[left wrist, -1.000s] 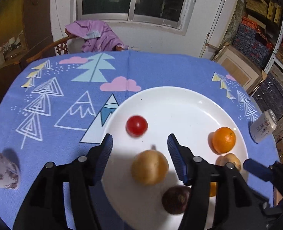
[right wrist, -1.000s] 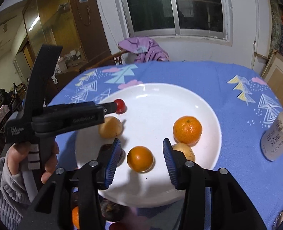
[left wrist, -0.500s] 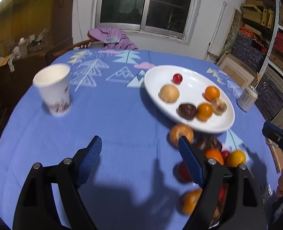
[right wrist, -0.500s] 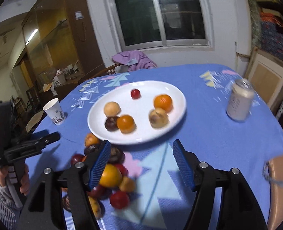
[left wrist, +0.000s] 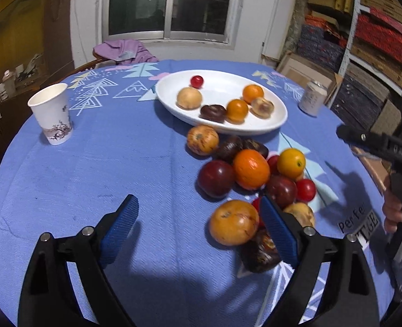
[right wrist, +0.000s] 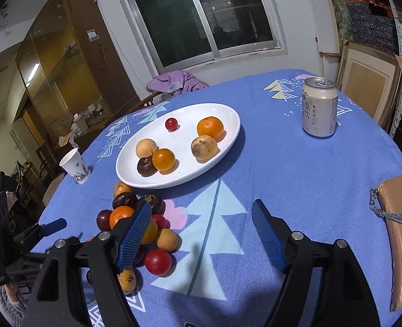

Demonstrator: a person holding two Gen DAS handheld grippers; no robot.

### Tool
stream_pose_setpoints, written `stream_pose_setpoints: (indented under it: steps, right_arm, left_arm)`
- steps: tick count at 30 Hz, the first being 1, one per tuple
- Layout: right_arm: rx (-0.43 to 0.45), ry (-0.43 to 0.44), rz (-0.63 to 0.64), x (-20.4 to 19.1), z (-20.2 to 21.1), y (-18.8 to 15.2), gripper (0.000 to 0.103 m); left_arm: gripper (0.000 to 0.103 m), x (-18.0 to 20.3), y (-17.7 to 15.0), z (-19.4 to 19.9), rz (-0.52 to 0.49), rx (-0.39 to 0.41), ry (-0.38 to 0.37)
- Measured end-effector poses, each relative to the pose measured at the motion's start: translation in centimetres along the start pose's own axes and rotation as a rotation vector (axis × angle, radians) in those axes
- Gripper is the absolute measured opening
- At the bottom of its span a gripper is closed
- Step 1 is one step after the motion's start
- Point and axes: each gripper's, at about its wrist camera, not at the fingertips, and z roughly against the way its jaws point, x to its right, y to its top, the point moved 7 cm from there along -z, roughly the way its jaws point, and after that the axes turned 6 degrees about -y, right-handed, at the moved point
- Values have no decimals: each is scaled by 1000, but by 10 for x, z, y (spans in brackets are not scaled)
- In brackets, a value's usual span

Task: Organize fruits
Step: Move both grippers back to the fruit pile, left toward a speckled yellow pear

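Note:
A white plate (left wrist: pixel 255 129) (right wrist: pixel 173 182) at the table's far middle holds several fruits, among them an orange (right wrist: pixel 210 127) and a small red one (right wrist: pixel 171 124). A pile of loose fruit (left wrist: pixel 251 169) (right wrist: pixel 123 215) lies on the blue cloth in front of it. My left gripper (left wrist: pixel 198 231) hovers at the pile's near left. Its jaws are opening, and a yellow-orange fruit (left wrist: pixel 233 226) sits just inside the right finger, untouched. My right gripper (right wrist: pixel 201 237) is also opening over bare cloth, with the pile left of its left finger.
A paper cup (left wrist: pixel 52 114) (right wrist: pixel 74 164) stands at the left. A drink can (left wrist: pixel 312 98) (right wrist: pixel 319 107) stands right of the plate. A tan pouch (right wrist: pixel 400 218) lies at the right edge. A chair with purple cloth (left wrist: pixel 124 51) is behind the table.
Both grippers have drawn back from the plate to the near cloth beside the pile. Their jaws have spread wider, and the fruits they stood around stay on the plate.

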Motion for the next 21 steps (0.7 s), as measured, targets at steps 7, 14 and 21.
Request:
stream_pose_setpoints:
  steps: [7,14,21]
  right_arm:
    - [-6,8,11,-3,0,-2,77]
    - [-2,14,8,-3,0,-2,77]
    - [-5,18,14,-4,0,-3,77]
  left_arm:
    - [89,15,-18,-16,-71,-70,15]
    - [91,-23,-7,-7,14,-24,88]
    - [91,-86,0,7,255,14,66]
